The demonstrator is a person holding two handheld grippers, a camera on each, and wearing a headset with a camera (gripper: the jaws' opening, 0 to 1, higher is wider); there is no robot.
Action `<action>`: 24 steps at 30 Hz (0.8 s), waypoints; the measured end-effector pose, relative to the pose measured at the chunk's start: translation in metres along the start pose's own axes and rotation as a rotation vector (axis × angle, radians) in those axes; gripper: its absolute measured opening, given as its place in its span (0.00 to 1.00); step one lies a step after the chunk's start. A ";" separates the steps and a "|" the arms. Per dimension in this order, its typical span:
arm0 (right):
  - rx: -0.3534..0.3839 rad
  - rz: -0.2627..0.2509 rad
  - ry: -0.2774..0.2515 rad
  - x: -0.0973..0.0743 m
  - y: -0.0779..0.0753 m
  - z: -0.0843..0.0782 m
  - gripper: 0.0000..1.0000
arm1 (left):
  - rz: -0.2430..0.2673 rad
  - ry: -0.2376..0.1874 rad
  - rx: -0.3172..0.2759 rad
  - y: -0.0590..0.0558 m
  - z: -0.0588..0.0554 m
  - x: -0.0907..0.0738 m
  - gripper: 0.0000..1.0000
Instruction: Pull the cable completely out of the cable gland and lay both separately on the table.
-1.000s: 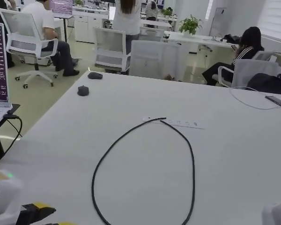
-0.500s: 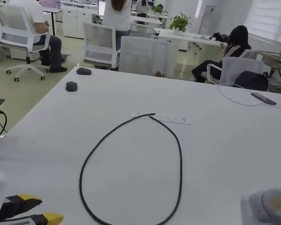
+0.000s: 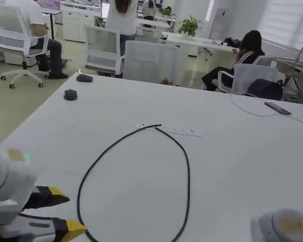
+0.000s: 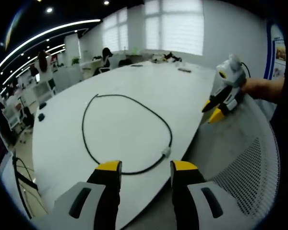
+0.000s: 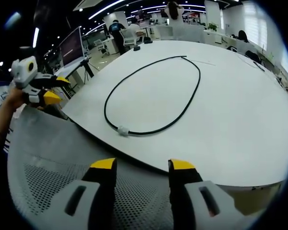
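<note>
Black cable (image 3: 188,171) lies flat in an oval loop, pale cable gland (image 4: 166,152) at one end.

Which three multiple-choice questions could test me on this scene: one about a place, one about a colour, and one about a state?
1. Where is the cable gland?
A. on the floor
B. on a shelf
C. on the cable, near the near edge of the table

2. What colour is the cable?
A. black
B. red
C. green

3. How are the jaws of the left gripper?
A. shut on the cable
B. open, holding nothing
C. shut on the gland

Answers:
1 C: both gripper views show the gland on the cable by the table edge.
2 A: the loop is black on the white table.
3 B: there is an empty gap between the yellow tips.
</note>
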State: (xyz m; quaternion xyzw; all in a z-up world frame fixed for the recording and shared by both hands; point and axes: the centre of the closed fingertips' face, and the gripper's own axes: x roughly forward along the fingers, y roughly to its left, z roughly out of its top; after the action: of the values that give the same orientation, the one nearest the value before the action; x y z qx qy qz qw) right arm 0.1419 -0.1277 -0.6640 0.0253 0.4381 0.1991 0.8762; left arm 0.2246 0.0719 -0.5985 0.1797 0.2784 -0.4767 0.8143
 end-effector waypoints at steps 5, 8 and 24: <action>-0.019 -0.016 -0.008 0.000 -0.002 0.002 0.44 | -0.061 0.051 0.096 -0.007 0.009 0.028 0.44; -0.024 -0.022 -0.009 0.000 -0.004 0.002 0.44 | -0.118 0.102 0.163 -0.016 0.008 0.053 0.45; -0.036 -0.034 -0.026 0.000 -0.007 0.004 0.43 | -0.356 0.344 0.274 -0.061 -0.059 0.154 0.37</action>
State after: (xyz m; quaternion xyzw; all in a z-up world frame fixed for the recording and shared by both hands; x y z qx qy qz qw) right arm 0.1476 -0.1333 -0.6627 0.0048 0.4233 0.1915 0.8855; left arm 0.2147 -0.0287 -0.7425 0.3145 0.3727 -0.6080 0.6265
